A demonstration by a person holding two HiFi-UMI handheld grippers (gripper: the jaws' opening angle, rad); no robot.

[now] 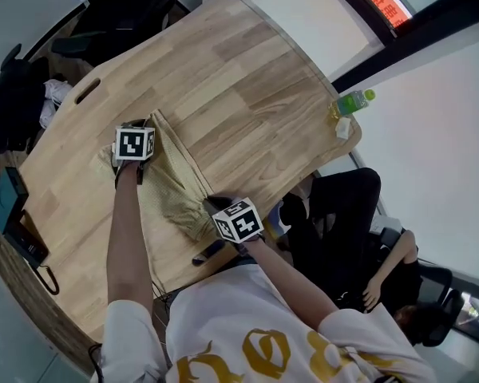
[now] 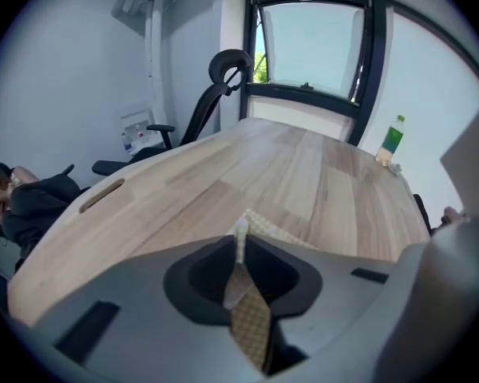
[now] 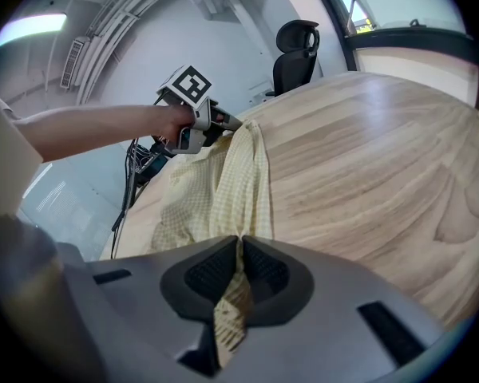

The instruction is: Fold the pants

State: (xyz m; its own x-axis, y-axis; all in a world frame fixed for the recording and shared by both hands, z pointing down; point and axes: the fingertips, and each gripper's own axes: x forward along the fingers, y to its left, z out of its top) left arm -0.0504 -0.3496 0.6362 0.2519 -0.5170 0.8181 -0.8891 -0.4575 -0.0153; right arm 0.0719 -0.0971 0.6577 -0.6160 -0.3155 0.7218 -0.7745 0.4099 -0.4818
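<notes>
Pale yellow checked pants [image 1: 169, 188] lie bunched in a strip on the wooden table [image 1: 223, 94], near its front edge. My left gripper [image 1: 140, 134] is shut on one end of the pants [image 2: 265, 228], with cloth pinched between the jaws. The right gripper [image 1: 214, 206] is shut on the other end of the pants [image 3: 223, 190], and a fold of cloth runs back through its jaws. In the right gripper view the left gripper [image 3: 227, 123] shows at the far end of the cloth, held by a hand.
A green bottle [image 1: 353, 102] stands at the table's far right corner, also seen as the bottle [image 2: 393, 138]. A slot [image 1: 87, 91] is cut in the tabletop at left. Black office chairs [image 2: 215, 94] surround the table. A dark device [image 1: 14, 206] sits at the left edge. A person sits at right.
</notes>
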